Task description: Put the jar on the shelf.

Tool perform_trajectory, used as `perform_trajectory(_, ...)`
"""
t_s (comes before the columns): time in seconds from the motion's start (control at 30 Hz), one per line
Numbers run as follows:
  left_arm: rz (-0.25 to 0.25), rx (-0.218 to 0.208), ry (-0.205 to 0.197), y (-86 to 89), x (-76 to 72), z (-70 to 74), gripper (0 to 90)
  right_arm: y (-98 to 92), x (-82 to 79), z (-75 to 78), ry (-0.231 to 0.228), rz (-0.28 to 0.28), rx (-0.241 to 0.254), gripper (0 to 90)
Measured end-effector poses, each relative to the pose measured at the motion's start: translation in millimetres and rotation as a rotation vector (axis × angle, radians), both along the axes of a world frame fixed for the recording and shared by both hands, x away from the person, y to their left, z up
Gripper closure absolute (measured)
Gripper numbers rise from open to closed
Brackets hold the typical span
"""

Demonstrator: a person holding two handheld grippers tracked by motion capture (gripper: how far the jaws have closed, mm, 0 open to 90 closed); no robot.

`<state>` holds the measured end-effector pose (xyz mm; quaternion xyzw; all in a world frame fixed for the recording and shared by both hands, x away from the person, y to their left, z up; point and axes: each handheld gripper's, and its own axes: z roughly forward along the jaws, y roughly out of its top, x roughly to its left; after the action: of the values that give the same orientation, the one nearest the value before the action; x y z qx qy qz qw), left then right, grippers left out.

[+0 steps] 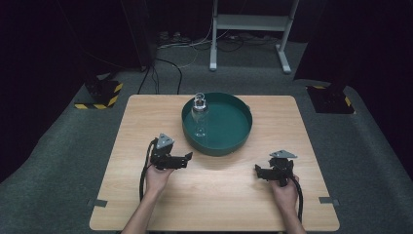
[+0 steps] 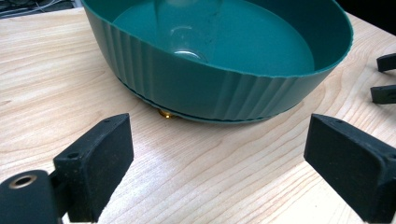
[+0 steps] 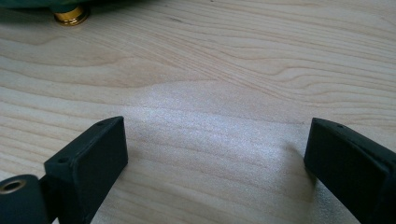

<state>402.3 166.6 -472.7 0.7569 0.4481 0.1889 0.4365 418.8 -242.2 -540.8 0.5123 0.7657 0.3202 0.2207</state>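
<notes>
A round dark green basin (image 1: 217,124) with ribbed sides sits at the far middle of the wooden table (image 1: 214,195). A clear glass (image 1: 199,114) stands inside it near its left wall. My left gripper (image 1: 187,157) hovers just in front of the basin's left side, open with nothing between its jaws. In the left gripper view the basin (image 2: 205,84) and the glass (image 2: 187,32) lie straight ahead of my open left gripper (image 2: 219,158). My right gripper (image 1: 258,170) is low over the table's right front, open and empty; in its own view my right gripper (image 3: 215,158) faces bare wood.
A small gold foot (image 2: 166,113) shows under the basin's near edge, seen too as a gold foot (image 3: 70,15) in the right gripper view. The right gripper's jaw tips (image 2: 385,77) show at the left gripper view's right edge. Cables and a white stand (image 1: 248,29) lie on the floor beyond the table.
</notes>
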Motion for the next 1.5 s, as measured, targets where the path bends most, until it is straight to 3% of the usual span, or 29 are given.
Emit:
perform_trajectory(0.2,0.021,0.027,0.011,-0.1,2.0,-8.9,8.7,0.0,0.0,0.0,0.0,0.0,0.0,5.5)
perform_trajectory(0.83,0.058,0.024,0.059,2.3,6.6,-33.4,8.9,0.0,0.0,0.0,0.0,0.0,0.0,5.5)
perform_trajectory(1.5,0.069,0.058,0.067,-6.0,10.9,-46.6,9.0,0.0,0.0,0.0,0.0,0.0,0.0,5.5)
